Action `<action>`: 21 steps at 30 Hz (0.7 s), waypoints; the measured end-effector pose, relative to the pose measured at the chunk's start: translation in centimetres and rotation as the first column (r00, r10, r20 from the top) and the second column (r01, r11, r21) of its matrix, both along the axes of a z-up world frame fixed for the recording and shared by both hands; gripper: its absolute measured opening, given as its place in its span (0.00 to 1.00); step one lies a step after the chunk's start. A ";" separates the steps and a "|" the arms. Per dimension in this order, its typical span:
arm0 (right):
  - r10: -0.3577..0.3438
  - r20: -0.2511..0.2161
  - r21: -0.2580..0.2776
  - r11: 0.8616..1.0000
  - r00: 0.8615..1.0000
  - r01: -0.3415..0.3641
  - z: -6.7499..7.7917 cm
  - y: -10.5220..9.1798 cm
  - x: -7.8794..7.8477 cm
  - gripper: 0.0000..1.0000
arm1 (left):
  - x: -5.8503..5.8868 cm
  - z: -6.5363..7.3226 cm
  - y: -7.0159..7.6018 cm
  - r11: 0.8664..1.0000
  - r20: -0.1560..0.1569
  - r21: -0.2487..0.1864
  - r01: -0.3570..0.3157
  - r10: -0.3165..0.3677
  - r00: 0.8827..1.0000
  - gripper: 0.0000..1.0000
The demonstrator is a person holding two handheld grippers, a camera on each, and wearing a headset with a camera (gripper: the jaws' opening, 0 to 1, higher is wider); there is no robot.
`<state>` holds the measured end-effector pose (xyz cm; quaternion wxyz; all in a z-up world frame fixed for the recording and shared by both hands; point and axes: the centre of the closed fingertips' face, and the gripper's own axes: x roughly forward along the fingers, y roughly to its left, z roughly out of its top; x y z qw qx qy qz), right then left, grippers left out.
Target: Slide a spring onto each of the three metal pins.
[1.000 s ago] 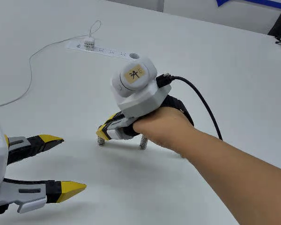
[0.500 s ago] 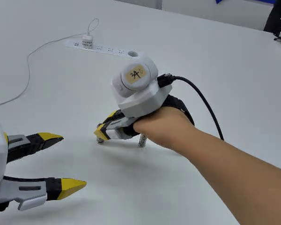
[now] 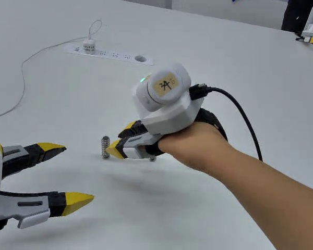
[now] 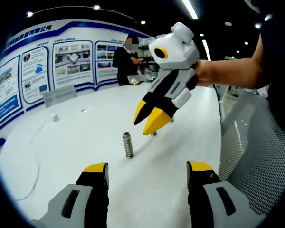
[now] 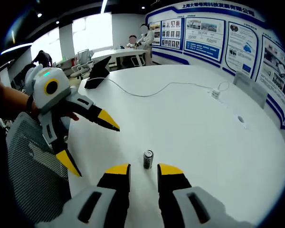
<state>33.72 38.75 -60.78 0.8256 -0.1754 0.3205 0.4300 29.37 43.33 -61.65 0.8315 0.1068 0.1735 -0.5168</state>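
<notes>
- Your right gripper [image 5: 143, 170]: jaws a narrow gap apart, holding nothing.
- spring [image 5: 148, 159]: upright on the table [image 3: 224, 62], just ahead of those tips, in line with the gap.
- Your left gripper [image 4: 147, 167]: jaws spread wide, empty. The spring is well ahead of it, with the right gripper's tips just beyond.
- power strip [image 3: 109, 53]: far ahead of both grippers.

Between the left fingers [image 3: 75, 200] and the right fingers [image 3: 116, 149] we see bare worktop [image 3: 96, 169], save an upright spring [image 3: 105, 147] standing just beyond the right fingertips; either side of it lies free.
</notes>
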 end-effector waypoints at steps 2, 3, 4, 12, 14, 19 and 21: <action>-0.001 0.011 0.004 1.000 1.000 0.001 0.3 -0.3 -0.2 0.24 | 0.0 0.2 -0.1 1.000 0.003 -0.002 0.002 -0.002 1.000 0.68; -0.002 0.014 0.008 1.000 1.000 0.002 0.4 -0.4 -0.3 0.25 | 0.0 0.3 -0.2 1.000 0.004 -0.004 0.003 -0.003 1.000 0.68; -0.003 0.016 0.009 1.000 1.000 0.003 0.6 -0.5 -0.5 0.25 | 0.0 0.3 -0.2 1.000 0.005 -0.005 0.004 -0.004 1.000 0.69; 0.002 0.038 0.029 1.000 0.999 -0.003 1.6 -1.9 -2.0 0.27 | -0.1 0.5 -0.5 1.000 0.006 -0.008 0.011 -0.011 1.000 0.69; 0.005 0.047 0.029 1.000 0.999 -0.006 1.7 -2.3 -2.4 0.28 | -0.1 0.6 -0.6 1.000 0.007 -0.010 0.014 -0.014 1.000 0.69; -0.002 0.054 0.035 0.999 0.999 0.000 1.8 -3.3 -3.3 0.30 | -0.1 0.7 -0.8 1.000 0.008 -0.013 0.018 -0.018 1.000 0.69; -0.012 0.053 0.049 0.999 0.999 0.010 2.0 -3.7 -3.7 0.30 | -0.1 0.8 -0.9 1.000 0.010 -0.012 0.022 -0.022 1.000 0.69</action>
